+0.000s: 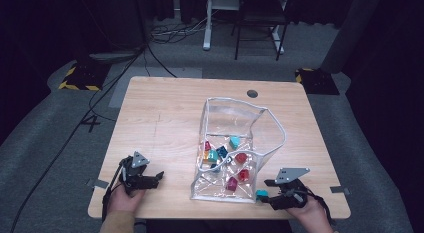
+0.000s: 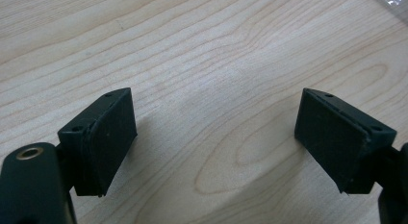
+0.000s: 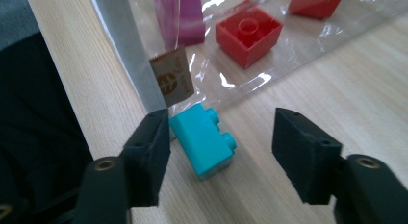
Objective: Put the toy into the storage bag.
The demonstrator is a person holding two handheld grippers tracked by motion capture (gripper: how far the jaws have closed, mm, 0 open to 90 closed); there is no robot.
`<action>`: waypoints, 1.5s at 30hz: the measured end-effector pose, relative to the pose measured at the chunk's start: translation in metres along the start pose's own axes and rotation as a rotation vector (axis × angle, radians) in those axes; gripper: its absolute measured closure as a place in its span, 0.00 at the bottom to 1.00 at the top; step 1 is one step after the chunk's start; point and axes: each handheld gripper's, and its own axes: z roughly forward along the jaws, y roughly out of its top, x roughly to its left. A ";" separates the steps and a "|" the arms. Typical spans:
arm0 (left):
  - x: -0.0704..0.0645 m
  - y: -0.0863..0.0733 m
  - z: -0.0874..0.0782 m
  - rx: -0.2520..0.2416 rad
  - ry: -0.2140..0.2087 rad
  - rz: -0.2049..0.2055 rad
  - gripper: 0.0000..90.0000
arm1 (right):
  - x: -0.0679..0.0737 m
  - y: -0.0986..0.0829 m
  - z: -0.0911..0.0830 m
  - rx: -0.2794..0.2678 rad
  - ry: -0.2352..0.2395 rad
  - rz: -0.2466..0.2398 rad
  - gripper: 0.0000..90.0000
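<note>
Teal brick [image 3: 202, 140]: on the bench [image 1: 165, 118] near its front edge, toward the right corner, just outside the clear bag [image 1: 240, 148]; lying on its side, studs sideways, close against one finger.
Right gripper [image 3: 219, 152]: fingers [image 3: 149, 152] released, straddling the brick, not yet closed.
Left gripper [image 2: 214, 137]: fingers released, nothing between, over bare bench near the front-left.
Clear bag: holding red, magenta and teal bricks; mouth raised toward the far edge.
Handling note: centre before closing, clamp flat faces rather than studs, stay clear of the bag's label [image 3: 172, 82].
</note>
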 end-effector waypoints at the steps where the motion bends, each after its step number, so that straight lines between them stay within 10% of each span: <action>1: 0.000 0.000 0.000 0.000 0.000 0.000 0.16 | 0.001 -0.001 0.002 0.007 0.001 -0.004 0.48; 7: 0.000 0.000 0.000 0.000 0.000 0.000 0.16 | 0.004 -0.004 0.009 0.052 -0.037 -0.021 0.74; 45: 0.000 0.000 0.000 0.000 0.005 -0.004 0.17 | 0.011 0.059 -0.102 -0.132 -0.021 -0.050 0.74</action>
